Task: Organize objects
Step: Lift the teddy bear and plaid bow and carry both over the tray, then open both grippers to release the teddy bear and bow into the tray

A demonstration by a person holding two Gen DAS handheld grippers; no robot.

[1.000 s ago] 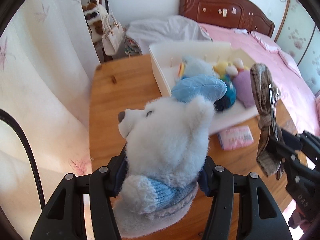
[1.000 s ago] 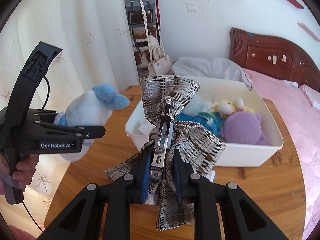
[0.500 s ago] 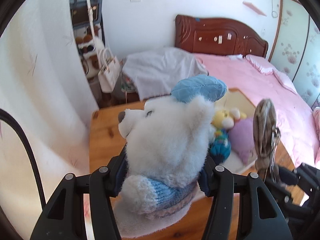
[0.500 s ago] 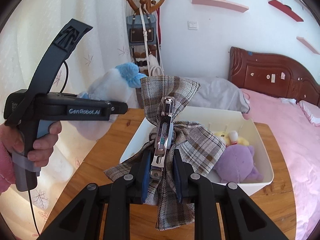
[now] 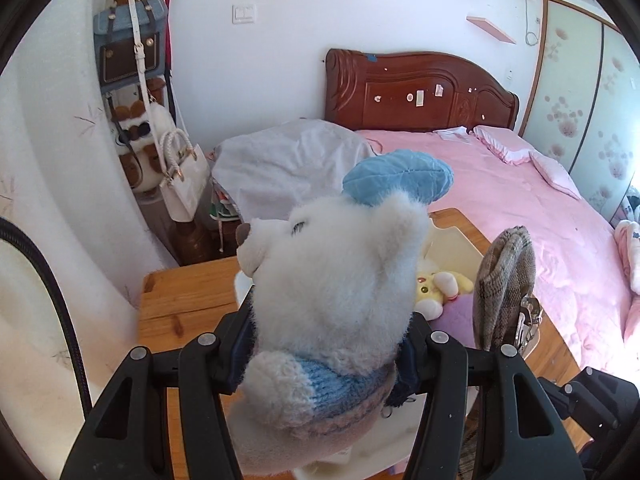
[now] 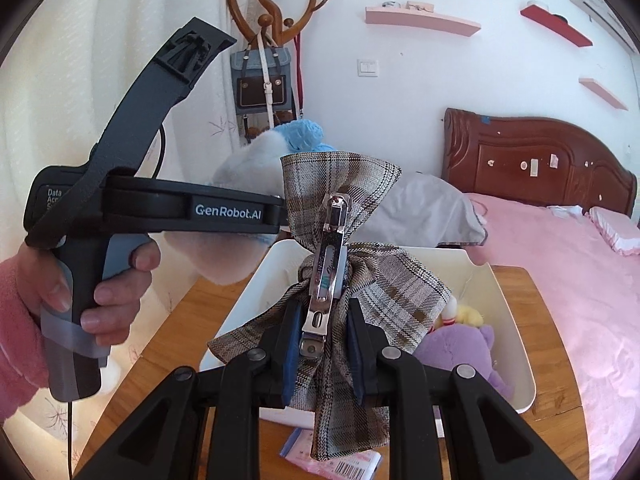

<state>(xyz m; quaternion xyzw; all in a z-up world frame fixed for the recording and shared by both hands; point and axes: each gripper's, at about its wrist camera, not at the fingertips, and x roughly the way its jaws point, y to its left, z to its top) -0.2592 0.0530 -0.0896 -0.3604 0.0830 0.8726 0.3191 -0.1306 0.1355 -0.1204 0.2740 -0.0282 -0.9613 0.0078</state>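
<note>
Left wrist view: white plush bear (image 5: 332, 292) fills frame, clamped in left gripper (image 5: 324, 356), hiding most of white bin (image 6: 508, 320) below. Right gripper (image 6: 322, 332) pinches plaid bow clip (image 6: 340, 264) over bin; yellow toy (image 5: 436, 288) half-hidden.

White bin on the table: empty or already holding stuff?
Holding stuff. The white bin already holds a purple plush and a yellow plush; the rest of its inside is hidden.

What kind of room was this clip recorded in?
A home bedroom, most likely: a bed with pink bedding and a carved wooden headboard, a coat stand hung with bags, and a wooden table holding a white bin of soft toys.
</note>
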